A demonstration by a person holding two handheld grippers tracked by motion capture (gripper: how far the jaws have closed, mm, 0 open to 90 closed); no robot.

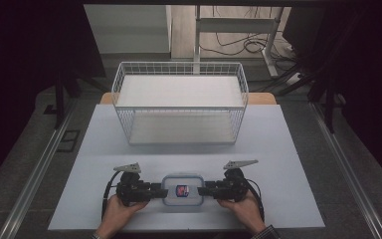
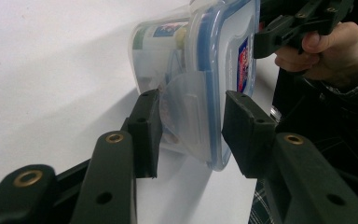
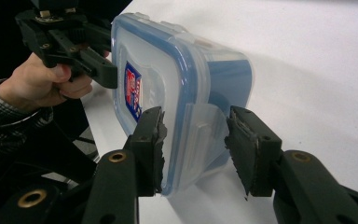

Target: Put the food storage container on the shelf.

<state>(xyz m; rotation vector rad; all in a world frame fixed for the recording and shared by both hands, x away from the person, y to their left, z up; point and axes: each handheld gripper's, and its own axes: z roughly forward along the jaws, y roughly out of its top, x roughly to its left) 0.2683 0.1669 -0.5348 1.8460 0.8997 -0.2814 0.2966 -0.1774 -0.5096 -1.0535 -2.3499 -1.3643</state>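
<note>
Both grippers, left gripper (image 1: 157, 192) at nine o'clock, right gripper (image 1: 203, 190) at three, straddled the box (image 1: 181, 190) clips, jaws part-open, nothing clamped; next they likely needed to squeeze.

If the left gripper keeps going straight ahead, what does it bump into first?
The box. The left gripper points right at the box's side flap, which already sits between its open jaws, so the flap would likely be hit first.
</note>
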